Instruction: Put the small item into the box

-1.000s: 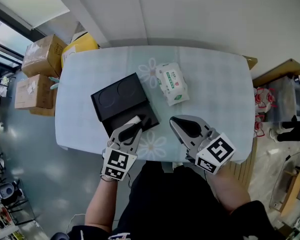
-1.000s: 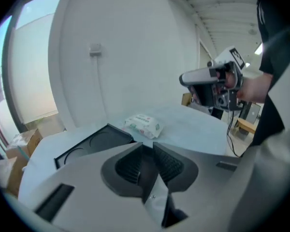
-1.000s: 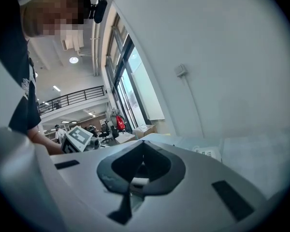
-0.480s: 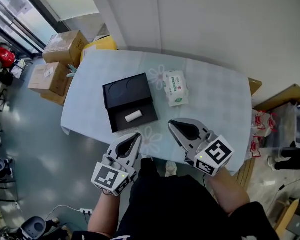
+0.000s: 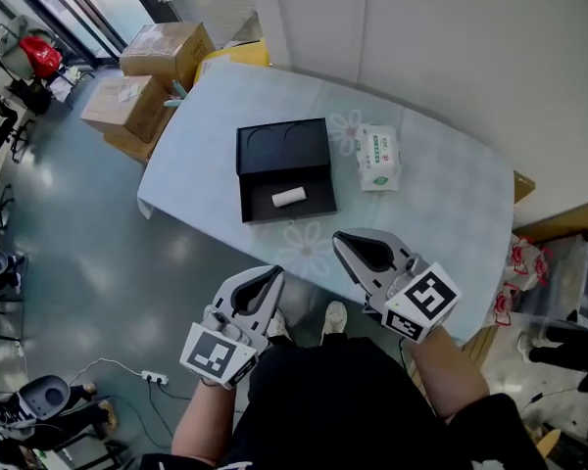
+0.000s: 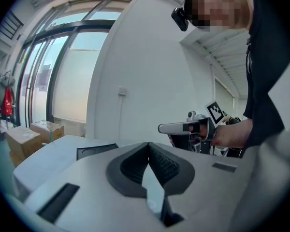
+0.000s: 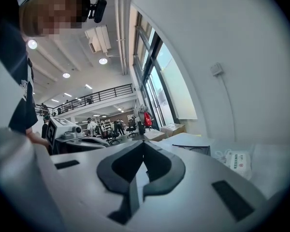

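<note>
The small white cylinder (image 5: 289, 198) lies inside the black box (image 5: 243, 194). It appears light, rigid and prone to rolling; grip across its middle. The left gripper (image 5: 272, 274) and right gripper (image 5: 340, 237) are closed and empty.

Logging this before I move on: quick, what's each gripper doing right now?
Left gripper: closed, holding nothing.
Right gripper: closed, holding nothing.

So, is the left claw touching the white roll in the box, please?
Apart. The head view shows the left claw short of the table, the white roll lying alone in the black box.
</note>
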{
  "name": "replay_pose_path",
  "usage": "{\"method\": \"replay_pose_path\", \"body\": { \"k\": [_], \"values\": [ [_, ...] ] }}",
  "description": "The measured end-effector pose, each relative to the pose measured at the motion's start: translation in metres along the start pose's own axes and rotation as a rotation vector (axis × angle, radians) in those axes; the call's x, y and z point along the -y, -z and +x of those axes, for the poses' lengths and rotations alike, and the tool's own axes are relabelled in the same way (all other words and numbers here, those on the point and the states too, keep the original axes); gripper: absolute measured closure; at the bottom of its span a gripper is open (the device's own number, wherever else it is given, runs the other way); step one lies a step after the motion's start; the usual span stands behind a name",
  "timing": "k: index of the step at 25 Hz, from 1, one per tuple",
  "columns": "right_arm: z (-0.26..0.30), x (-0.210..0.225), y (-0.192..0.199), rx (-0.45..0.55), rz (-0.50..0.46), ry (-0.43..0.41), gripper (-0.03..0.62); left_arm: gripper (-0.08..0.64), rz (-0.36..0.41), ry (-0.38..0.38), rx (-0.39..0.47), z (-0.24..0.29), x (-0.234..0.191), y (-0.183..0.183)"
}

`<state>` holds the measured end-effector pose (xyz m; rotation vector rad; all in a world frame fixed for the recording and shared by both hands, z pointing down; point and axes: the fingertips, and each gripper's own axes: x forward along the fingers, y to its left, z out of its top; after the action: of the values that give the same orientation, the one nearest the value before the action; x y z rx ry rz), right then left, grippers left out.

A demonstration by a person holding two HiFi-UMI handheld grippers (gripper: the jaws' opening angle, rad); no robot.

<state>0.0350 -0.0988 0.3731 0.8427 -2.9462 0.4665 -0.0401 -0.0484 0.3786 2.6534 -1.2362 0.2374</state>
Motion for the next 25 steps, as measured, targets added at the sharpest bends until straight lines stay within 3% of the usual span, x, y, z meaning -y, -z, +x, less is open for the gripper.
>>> {"method": "replay_pose_path", "body": {
  "k": [8, 13, 19, 25],
  "values": [
    [0.056, -0.065, 0.015, -0.042, -0.007, -0.082, 0.583, 0.552, -0.026, -0.058, 0.016, -0.061, -0.034, 0.006],
    [0.083, -0.109, 0.017, -0.052, -0.015, -0.097, 0.583, 0.552, -0.039, -0.055, 0.028, -0.097, -0.06, 0.003],
    [0.088, -0.135, 0.021, -0.049, -0.018, -0.033, 0.583, 0.552, -0.006, -0.013, 0.028, -0.117, -0.076, -0.003],
    [0.066, -0.142, 0.029, -0.036, -0.011, 0.097, 0.583, 0.552, -0.008, 0.116, 0.059, -0.12, -0.056, 0.003]
  ]
}}
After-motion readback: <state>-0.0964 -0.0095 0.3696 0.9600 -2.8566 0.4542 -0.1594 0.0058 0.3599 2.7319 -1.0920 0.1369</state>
